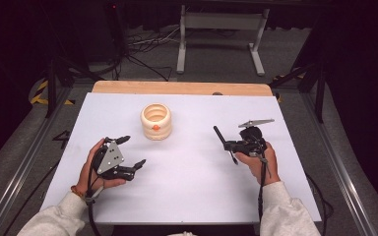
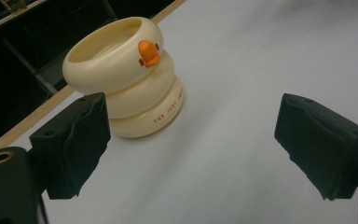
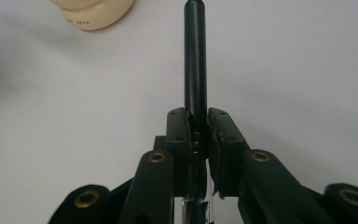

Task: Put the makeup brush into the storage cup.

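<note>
A cream holder (image 1: 156, 121) of stacked rings with a small orange beak on its front stands upright on the white table top (image 1: 192, 191), left of centre toward the back. My left gripper (image 1: 133, 151) lies near the front left, its jaws wide apart with nothing between them. In the left gripper view the holder (image 2: 126, 77) stands a little beyond the left jaw, and the gripper (image 2: 191, 126) does not touch it. My right gripper (image 1: 230, 146) is at the right, shut on a slim black pen (image 1: 225, 142). In the right gripper view the pen (image 3: 195, 60) sticks out ahead of the gripper (image 3: 198, 126), toward the holder's base (image 3: 93, 14).
A strip of bare wood (image 1: 182, 88) runs along the table's far edge. Beyond it a white metal stand (image 1: 221, 39) and loose cables (image 1: 147, 46) sit on the grey floor. Dark frame rails run along both sides of the table.
</note>
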Motion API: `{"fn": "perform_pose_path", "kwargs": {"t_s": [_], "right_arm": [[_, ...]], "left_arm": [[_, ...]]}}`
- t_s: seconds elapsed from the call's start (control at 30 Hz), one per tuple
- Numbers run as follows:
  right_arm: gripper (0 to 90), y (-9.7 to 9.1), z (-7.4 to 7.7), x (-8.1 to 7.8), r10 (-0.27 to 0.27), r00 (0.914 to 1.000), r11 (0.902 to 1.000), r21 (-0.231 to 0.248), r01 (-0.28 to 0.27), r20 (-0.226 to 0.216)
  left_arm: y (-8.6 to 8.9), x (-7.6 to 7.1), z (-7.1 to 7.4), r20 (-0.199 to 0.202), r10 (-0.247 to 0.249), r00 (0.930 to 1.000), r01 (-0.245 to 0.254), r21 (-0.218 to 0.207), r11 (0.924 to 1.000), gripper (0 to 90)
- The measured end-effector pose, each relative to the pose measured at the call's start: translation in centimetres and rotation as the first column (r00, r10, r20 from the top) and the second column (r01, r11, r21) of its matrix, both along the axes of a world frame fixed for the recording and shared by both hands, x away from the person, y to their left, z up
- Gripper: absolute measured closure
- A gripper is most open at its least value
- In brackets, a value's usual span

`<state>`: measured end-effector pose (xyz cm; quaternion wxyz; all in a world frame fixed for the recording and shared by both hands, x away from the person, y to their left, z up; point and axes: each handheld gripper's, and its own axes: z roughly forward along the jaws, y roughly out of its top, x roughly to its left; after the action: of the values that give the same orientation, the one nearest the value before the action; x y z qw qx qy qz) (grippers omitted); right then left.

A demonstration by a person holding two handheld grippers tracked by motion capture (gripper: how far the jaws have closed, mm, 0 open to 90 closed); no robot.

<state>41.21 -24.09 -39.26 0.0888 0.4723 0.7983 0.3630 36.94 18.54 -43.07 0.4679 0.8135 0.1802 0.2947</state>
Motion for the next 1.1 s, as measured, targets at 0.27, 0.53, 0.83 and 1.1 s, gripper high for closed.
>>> {"fn": "perform_pose_path", "kwargs": {"t_s": [0.27,0.53,0.83,1.1], "right_arm": [[80.0,1.1,0.2,0.5,0.022,0.9997,0.9996,0.015,-0.022,-0.005],[80.0,2.3,0.4,0.8,0.056,0.9984,0.9981,0.028,-0.055,-0.008],[80.0,4.4,0.4,0.6,0.112,0.9929,0.9936,0.008,-0.112,-0.039],[80.0,6.4,0.0,0.3,0.168,0.9831,0.9853,-0.017,-0.170,-0.072]], "left_arm": [[-1.3,1.9,0.4,0.010,-0.009,0.9999,0.009,-0.001,1.0000,13.4],[-2.8,2.4,0.4,0.035,-0.028,0.9990,0.026,0.051,0.9984,13.6],[-4.5,1.1,0.1,0.126,-0.051,0.9907,0.031,0.157,0.9872,14.6],[-6.0,0.0,-0.6,0.192,-0.088,0.9775,0.038,0.252,0.9671,17.1]]}}
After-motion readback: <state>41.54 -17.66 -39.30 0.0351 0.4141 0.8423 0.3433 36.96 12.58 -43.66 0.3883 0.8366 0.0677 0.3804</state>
